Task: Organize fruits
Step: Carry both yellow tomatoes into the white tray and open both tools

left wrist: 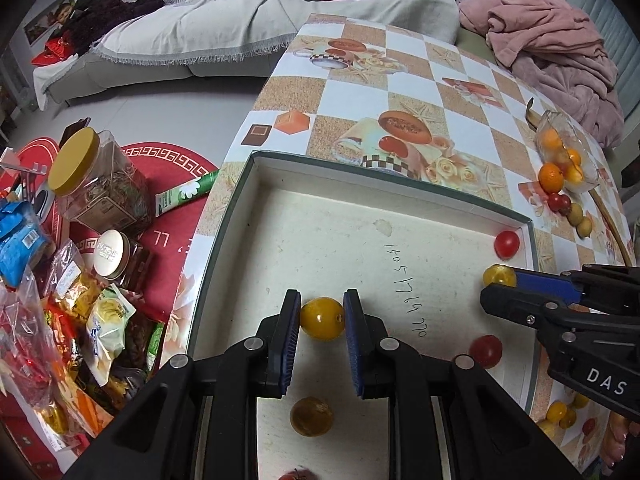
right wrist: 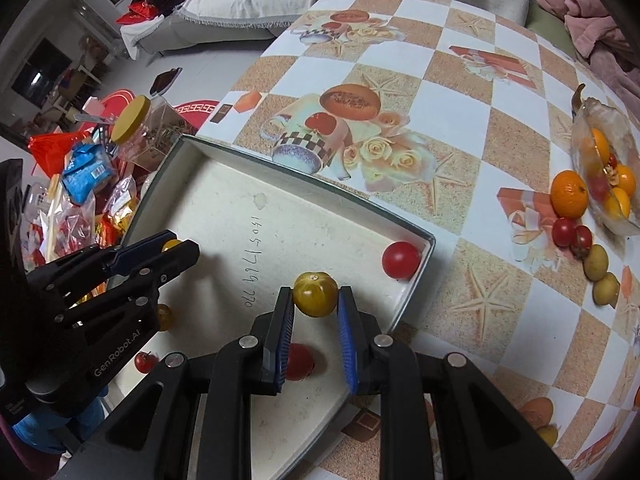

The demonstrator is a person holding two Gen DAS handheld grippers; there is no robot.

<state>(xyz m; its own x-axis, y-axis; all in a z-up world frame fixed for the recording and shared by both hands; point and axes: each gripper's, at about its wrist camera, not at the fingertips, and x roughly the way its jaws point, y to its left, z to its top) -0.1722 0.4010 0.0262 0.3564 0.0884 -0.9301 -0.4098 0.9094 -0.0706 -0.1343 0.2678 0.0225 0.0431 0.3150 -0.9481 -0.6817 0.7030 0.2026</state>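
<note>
Now both grippers hang steeply over the shallow white tray (left wrist: pixel 328 216) that lies on the checked bench (left wrist: pixel 404 88), each clenched on a small fruit. The left gripper (left wrist: pixel 322 312) pinches a yellow tomato (left wrist: pixel 322 317) between its blue pads, low over the near part of the tray, while another yellow tomato (left wrist: pixel 311 416) lies loose on the tray floor just below it. The right gripper (right wrist: pixel 315 300) grips a greenish-yellow tomato (right wrist: pixel 315 294) near the tray's right wall, with one red tomato (right wrist: pixel 401 260) resting in the far right corner and a second red tomato (right wrist: pixel 298 361) lying under its fingers. The tray's raised rim is probably why it serves as the sorting place: round fruit cannot roll off it. Well apart, at the bench's right side, a glass bowl (right wrist: pixel 600 168) holds oranges, and a loose orange (right wrist: pixel 569 194) with a few small red and green fruits sits beside it, seemingly unsorted. Judging by the low, downward carry, each tomato looks about to be set down among the others, yellow perhaps grouped at the left and red at the right.
</note>
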